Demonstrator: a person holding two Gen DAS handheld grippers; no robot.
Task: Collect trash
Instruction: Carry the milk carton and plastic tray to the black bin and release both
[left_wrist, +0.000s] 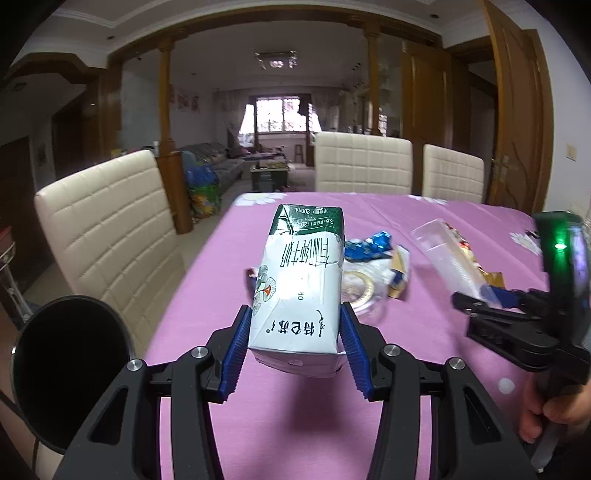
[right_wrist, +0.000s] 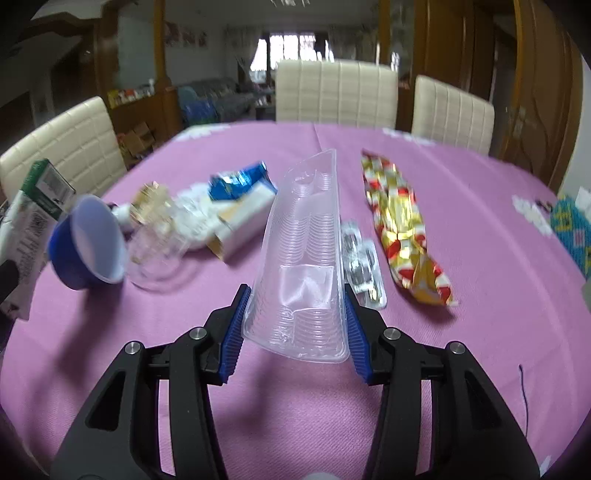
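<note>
Milk carton (left_wrist: 299, 280) pinched in left gripper (left_wrist: 295, 325), lifted above pink table (left_wrist: 369, 210). Clear plastic tray (right_wrist: 306, 258) clamped in right gripper (right_wrist: 295, 317), also raised. Step: pickup done, both hands loaded. Next, prob. carry both to a bin; none in view. Wrappers (right_wrist: 402, 229) remain on table.

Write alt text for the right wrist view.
The right gripper holds a clear ribbed plastic tray above a pink tablecloth. A gold and red wrapper lies to its right; a blue cup, a blue wrapper and other litter lie to its left.
</note>
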